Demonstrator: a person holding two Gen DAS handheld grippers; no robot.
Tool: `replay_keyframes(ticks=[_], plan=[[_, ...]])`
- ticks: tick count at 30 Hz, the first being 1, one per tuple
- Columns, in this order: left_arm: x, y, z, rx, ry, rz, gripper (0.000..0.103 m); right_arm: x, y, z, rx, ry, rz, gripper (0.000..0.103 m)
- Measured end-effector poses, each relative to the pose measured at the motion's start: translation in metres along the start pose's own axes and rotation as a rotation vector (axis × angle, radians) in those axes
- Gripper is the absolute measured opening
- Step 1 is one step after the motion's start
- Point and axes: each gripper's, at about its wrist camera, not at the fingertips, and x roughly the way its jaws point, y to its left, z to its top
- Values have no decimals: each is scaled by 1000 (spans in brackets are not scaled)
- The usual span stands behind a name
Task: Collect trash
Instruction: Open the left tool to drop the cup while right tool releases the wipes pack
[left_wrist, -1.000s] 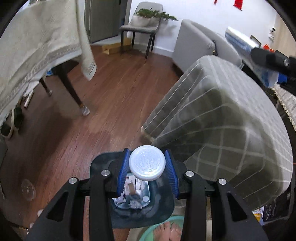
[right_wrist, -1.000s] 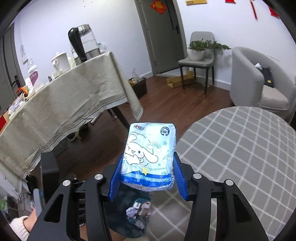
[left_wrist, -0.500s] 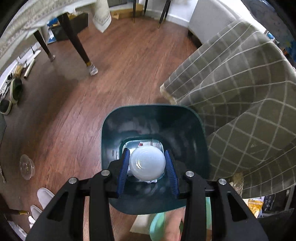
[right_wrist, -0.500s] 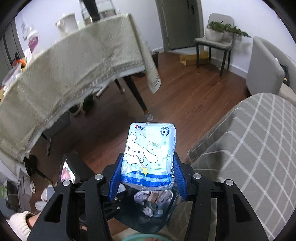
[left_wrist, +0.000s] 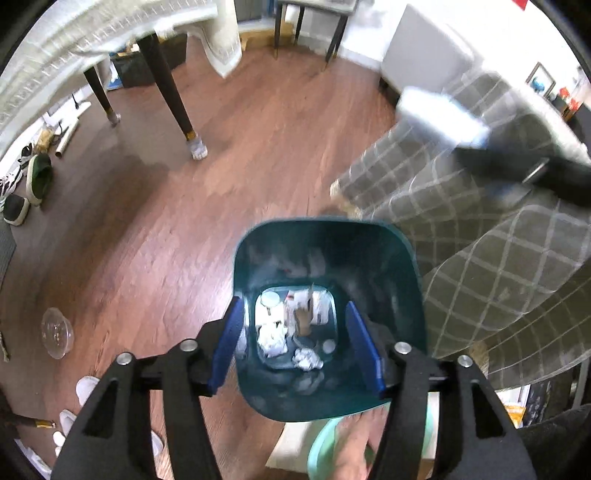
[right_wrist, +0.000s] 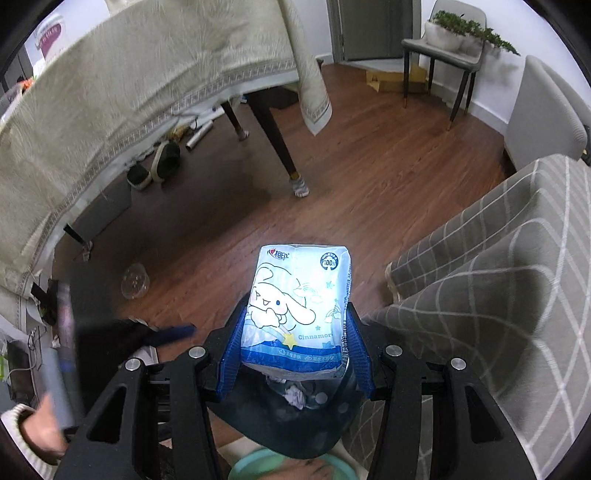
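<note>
Holding: a tissue pack (right_wrist: 297, 314) is gripped by the right gripper (right_wrist: 295, 354), lower centre, above the bin (left_wrist: 328, 317).
Left gripper (left_wrist: 295, 347): fingers wide, nothing held.
Handling: judged soft, light; best pinched at its sides.

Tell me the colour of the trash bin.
Dark teal trash bin, clearest in the left wrist view.

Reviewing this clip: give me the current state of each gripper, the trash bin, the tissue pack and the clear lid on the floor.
left gripper: open, empty, above the bin's mouth.
right gripper: shut on the tissue pack, over the bin.
tissue pack: upright between the blue pads, not yet dropped.
trash bin: upright on the floor, open-topped, crumpled paper and scraps at the bottom.
clear plastic lid: lying on the wood floor, untouched.
</note>
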Motion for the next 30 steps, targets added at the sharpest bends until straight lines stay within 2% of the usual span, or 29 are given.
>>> replay_keyframes(ticks=[7, 11, 17, 23, 28, 30], plan=[[-51, 4, 3, -27, -162, -8, 75, 37, 10, -21, -32, 97, -23, 51], [-64, 4, 0, -24, -180, 11, 80, 55, 12, -36, -34, 149, -26, 51], [-93, -1, -3, -18, -248, 48, 91, 74, 11, -57, -37, 194, -30, 53], [-118, -9, -5, -7, -299, 92, 94, 88, 11, -75, -59, 232, -51, 53], [-138, -18, -12, 0, -344, 156, 96, 97, 6, -86, -72, 243, -87, 53], [-146, -18, -16, -7, -362, 155, 97, 96, 3, -88, -66, 238, -87, 59]])
